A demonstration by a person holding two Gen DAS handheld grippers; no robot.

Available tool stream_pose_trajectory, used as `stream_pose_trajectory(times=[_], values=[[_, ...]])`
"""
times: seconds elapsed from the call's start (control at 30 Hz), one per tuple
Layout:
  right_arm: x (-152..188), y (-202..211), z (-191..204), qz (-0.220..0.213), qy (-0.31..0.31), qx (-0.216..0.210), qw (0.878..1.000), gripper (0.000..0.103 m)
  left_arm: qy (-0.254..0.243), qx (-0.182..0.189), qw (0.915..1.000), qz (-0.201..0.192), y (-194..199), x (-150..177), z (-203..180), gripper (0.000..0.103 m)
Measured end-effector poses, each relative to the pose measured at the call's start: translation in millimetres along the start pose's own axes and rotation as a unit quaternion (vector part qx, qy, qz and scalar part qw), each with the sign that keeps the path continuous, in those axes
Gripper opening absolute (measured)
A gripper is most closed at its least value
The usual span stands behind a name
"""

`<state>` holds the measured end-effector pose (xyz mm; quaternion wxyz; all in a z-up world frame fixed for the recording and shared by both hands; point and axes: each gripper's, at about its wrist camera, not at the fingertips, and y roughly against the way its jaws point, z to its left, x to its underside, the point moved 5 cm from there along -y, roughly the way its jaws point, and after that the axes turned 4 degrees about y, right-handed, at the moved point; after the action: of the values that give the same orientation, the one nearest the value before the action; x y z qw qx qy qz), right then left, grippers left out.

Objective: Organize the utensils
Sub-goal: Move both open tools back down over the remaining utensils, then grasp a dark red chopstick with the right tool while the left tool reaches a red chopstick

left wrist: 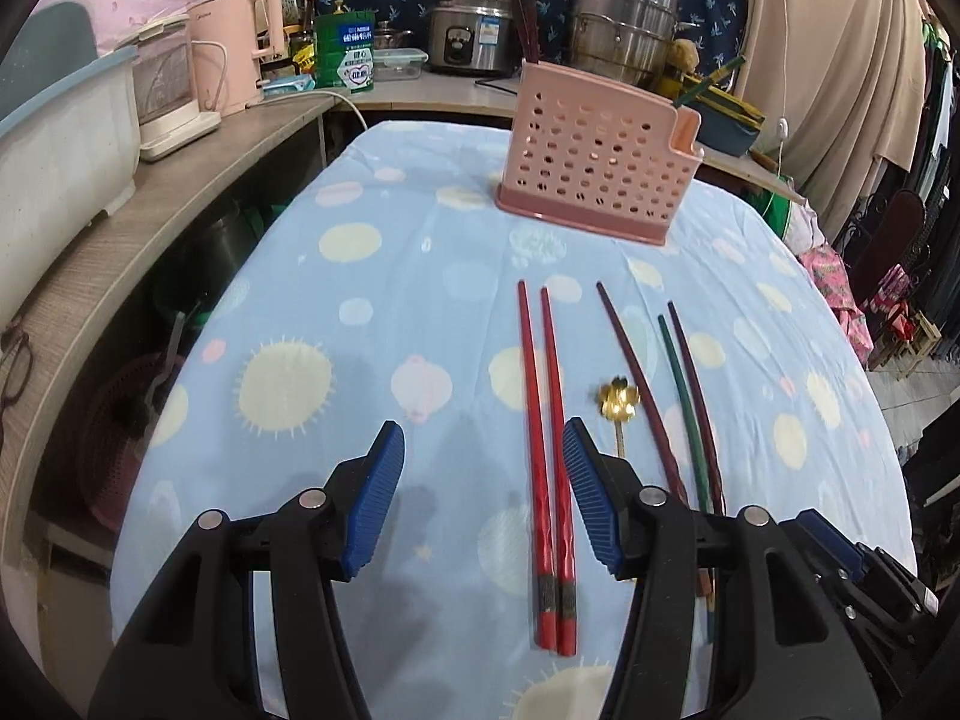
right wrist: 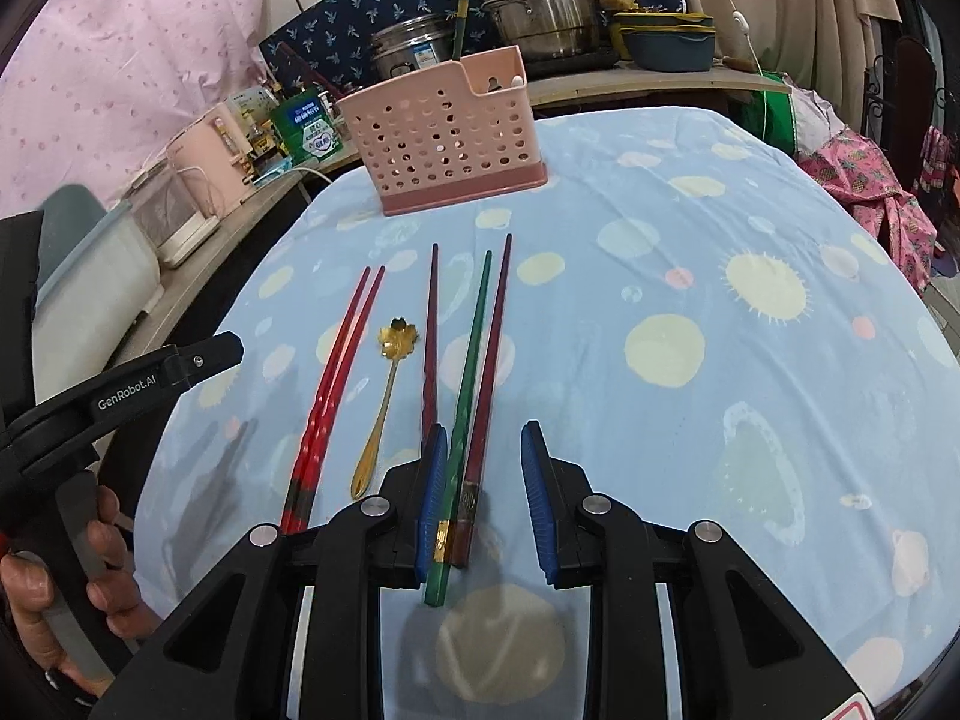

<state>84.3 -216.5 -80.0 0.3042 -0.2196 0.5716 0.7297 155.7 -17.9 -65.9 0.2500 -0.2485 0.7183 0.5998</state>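
Both hand-held grippers hover wide apart and empty over the blue-clothed counter [left wrist: 360, 276]: the left hand-held gripper [left wrist: 483, 498] beside the red chopsticks [left wrist: 546, 468], the right hand-held gripper [right wrist: 483, 501] above the green chopstick [right wrist: 465, 414] and two maroon ones. A gold spoon [right wrist: 378, 414] lies between the pairs. The pink utensil holder [left wrist: 594, 156] stands well beyond, with pots [left wrist: 624, 24] behind it

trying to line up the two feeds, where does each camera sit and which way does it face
Left wrist: on the left tongs, open, facing the pink holder over red chopsticks.
Right wrist: on the right tongs, open around the green chopstick; the person's hand shows at left.
Shared: holder, chopsticks, gold spoon.
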Motion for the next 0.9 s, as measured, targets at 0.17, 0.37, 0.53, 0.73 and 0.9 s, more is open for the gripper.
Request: stream_pose_trajectory(times=[0.17,0.37,0.53,0.73,0.9], values=[[8.9,-6.1,6.7,0.008,0.009,0.001,1.0,0.026,-0.003,-0.001,0.9999,0.013,-3.0,13.3,0.0,0.052],[13.4,-9.6,9.0,0.012,0.011,0.005,1.0,0.026,-0.003,-0.006,0.9997,0.025,-7.3,24.2,3.2,0.052],[15.2,-12.2,7.5,0.016,0.008,0.007,1.0,0.026,-0.002,-0.009,0.9994,0.033,-10.6,30.3,5.8,0.052],[19.2,-18.2,6.9,0.024,0.01,0.012,1.0,0.026,-0.003,-0.009,0.9992,0.039,-13.0,34.9,7.0,0.052],[21.6,-23.4,4.4,0.032,0.01,0.016,0.999,0.026,-0.003,-0.007,0.9991,0.042,-13.9,37.7,7.4,0.052]])
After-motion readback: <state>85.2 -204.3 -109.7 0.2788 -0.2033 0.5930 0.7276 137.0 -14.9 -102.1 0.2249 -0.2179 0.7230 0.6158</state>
